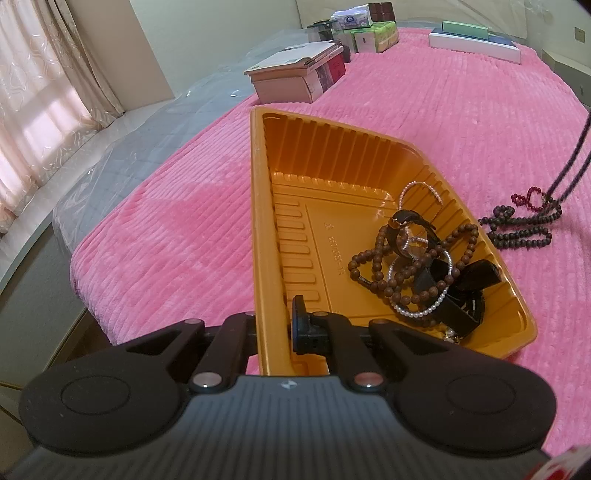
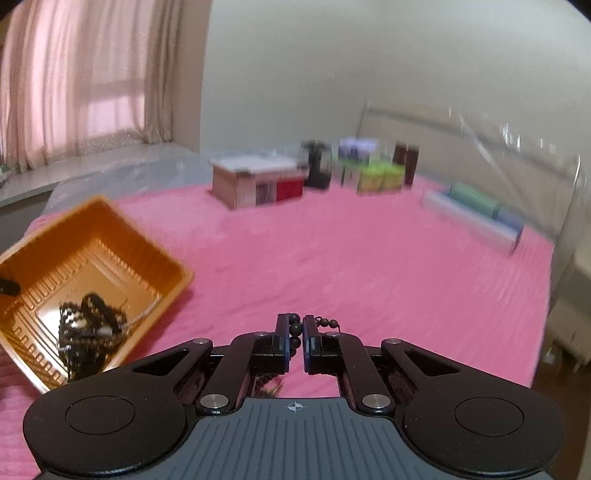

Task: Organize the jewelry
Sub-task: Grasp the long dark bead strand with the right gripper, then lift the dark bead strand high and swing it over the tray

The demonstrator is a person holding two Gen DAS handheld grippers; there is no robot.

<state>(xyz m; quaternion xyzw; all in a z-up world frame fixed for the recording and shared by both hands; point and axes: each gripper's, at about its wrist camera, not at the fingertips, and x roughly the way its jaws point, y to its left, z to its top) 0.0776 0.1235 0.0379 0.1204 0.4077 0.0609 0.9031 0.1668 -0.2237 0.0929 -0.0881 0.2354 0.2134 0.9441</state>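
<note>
An orange plastic tray (image 1: 291, 177) lies on the pink bedspread; it also shows in the right wrist view (image 2: 92, 229). It holds a brown bead bracelet (image 1: 380, 258), pearl strands (image 1: 417, 314) and black watches (image 1: 410, 225). My left gripper (image 1: 273, 325) is shut on the tray's near left wall, one finger inside and one outside. My right gripper (image 2: 294, 332) is shut on a dark bead necklace (image 2: 295, 334). The necklace hangs from it down to a pile on the bedspread (image 1: 521, 225), beside a red bead bracelet (image 1: 526, 199).
Stacked boxes (image 1: 295, 77) and packages (image 1: 369, 33) stand at the far end of the bed. A flat white and green box (image 1: 476, 40) lies at the far right. A curtained window (image 1: 40, 96) and floor are left of the bed.
</note>
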